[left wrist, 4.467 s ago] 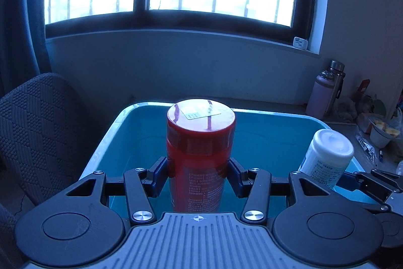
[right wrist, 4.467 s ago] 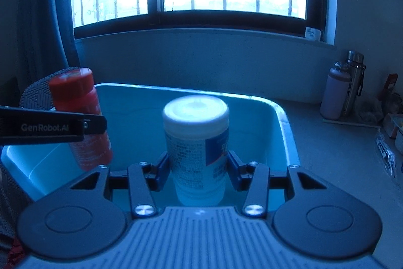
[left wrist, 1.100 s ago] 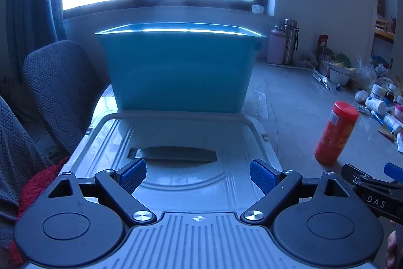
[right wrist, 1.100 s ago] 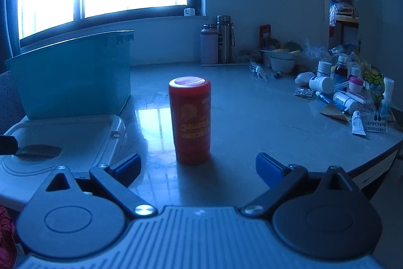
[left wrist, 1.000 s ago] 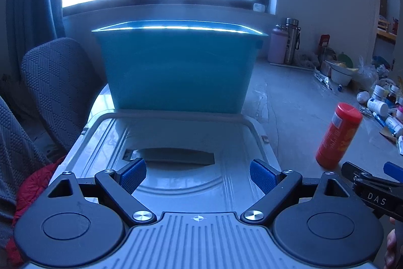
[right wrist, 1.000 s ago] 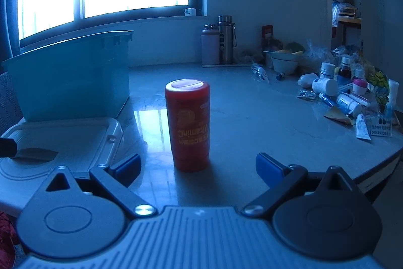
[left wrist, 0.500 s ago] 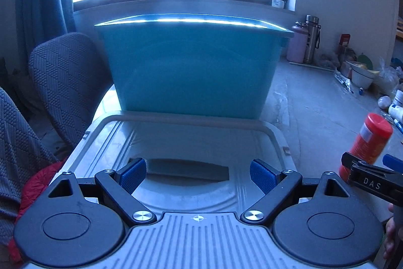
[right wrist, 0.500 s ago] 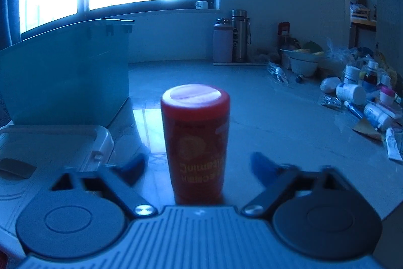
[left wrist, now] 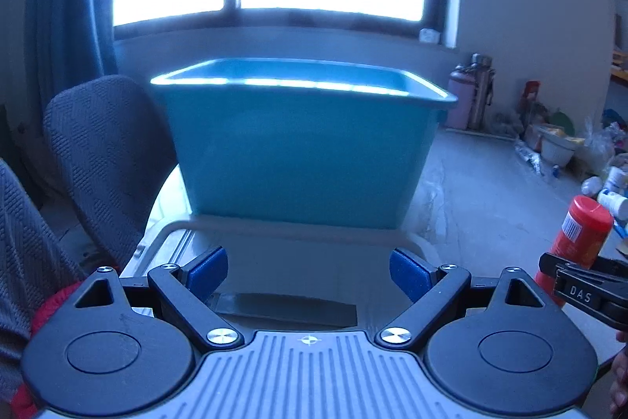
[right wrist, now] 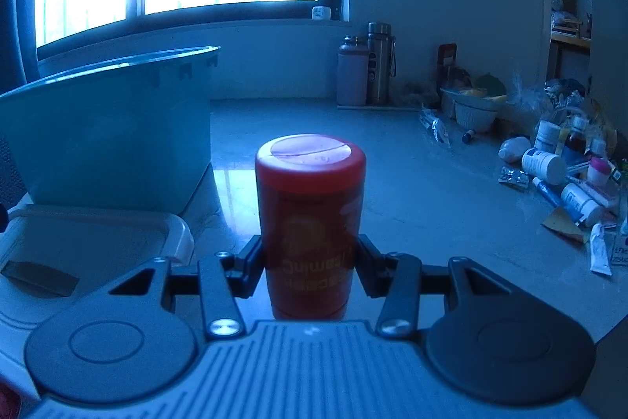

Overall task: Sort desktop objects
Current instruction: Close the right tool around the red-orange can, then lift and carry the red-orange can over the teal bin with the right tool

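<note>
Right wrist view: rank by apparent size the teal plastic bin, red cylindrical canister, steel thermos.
1. Teal plastic bin.
2. Red cylindrical canister, though it sits close to the camera, so it looks inflated.
3. Steel thermos, far back, so it looks small.

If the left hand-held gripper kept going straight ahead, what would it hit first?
Probably the front wall of the blue bin, passing above the grey lid. The left hand-held gripper is open and empty; depth is uncertain.

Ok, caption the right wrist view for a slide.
Right tongs shut on the upright red canister, teal bin behind.
</note>
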Tool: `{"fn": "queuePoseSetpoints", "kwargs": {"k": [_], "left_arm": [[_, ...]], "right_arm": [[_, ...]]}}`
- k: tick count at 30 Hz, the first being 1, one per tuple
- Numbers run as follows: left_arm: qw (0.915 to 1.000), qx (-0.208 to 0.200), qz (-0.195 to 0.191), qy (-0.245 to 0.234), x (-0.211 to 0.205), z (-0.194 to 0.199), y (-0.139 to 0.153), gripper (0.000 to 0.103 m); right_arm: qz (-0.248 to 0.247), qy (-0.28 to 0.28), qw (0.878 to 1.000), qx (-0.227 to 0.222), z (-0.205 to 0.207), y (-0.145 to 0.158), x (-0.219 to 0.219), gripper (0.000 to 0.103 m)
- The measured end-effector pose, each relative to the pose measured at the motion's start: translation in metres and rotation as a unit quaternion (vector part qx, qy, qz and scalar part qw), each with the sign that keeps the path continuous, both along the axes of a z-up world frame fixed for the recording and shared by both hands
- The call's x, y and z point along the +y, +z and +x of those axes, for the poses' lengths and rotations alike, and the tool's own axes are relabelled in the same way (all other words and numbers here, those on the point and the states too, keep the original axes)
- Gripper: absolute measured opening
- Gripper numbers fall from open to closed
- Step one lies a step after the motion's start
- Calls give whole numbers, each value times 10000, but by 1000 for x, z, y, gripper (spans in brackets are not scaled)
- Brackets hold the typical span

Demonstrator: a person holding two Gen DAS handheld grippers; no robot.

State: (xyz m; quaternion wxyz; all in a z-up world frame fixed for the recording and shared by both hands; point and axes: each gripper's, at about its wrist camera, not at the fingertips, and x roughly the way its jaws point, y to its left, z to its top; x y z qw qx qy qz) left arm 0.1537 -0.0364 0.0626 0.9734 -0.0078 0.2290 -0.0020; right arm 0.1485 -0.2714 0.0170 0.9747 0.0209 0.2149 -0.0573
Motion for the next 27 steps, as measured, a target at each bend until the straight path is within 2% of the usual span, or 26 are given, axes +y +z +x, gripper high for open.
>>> {"fn": "queuePoseSetpoints", "kwargs": {"k": [7,15,21,27], "left_arm": [[9994,280,-192,86,17,-14,-5,91],[9979,504,-380,119,40,-17,6,91],[9989,391,-261,21,54,-14,23,91],[9993,333,-144,11,67,-11,40,91]], "right_arm": [[-94,-56,9999,-43,-22,22,11,49],[-261,209,9988,-347,-27,66,36,49],[-131,506,9980,-368,-15,99,54,49],[-202,766,9957,-474,0,121,77,49]]}}
